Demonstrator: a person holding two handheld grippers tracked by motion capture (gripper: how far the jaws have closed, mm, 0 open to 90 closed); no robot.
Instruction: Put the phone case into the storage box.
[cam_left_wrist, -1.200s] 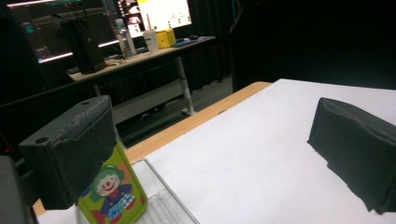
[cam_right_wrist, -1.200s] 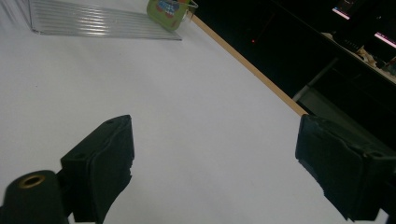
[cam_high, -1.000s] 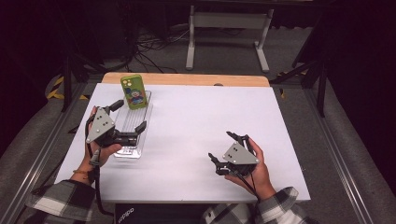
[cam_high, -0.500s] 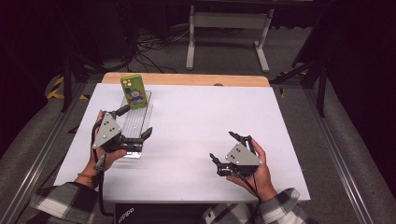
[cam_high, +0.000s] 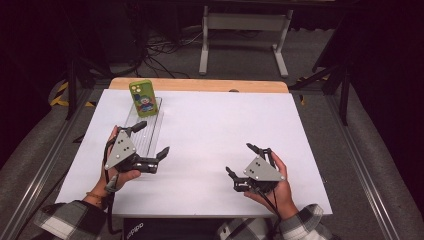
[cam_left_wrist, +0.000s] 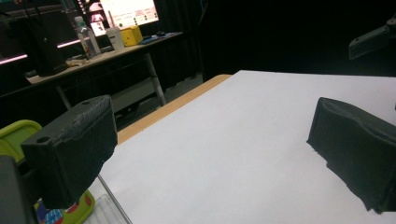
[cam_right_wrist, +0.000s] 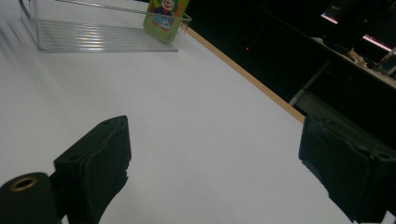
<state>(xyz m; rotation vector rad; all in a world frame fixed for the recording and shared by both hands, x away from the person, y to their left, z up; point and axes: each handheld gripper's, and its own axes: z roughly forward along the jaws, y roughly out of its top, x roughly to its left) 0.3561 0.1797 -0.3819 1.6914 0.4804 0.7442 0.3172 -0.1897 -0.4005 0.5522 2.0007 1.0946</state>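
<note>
Right, you are hovering the wide-open, empty left tongs (cam_high: 150, 142) over the clear tray (cam_high: 141, 135); right tongs (cam_high: 242, 165), also gaping empty, are idling. Approach the phone (cam_high: 142, 98) squarely.

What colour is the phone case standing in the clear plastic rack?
Green phone case with a cartoon clown picture, seen best in the high view.

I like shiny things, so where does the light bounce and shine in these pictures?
Right gripper view: bright streaks glint off the ribbed clear tray beside the green phone. High view: the white table glows against a dark room. Left gripper view: screens glow far behind.
</note>
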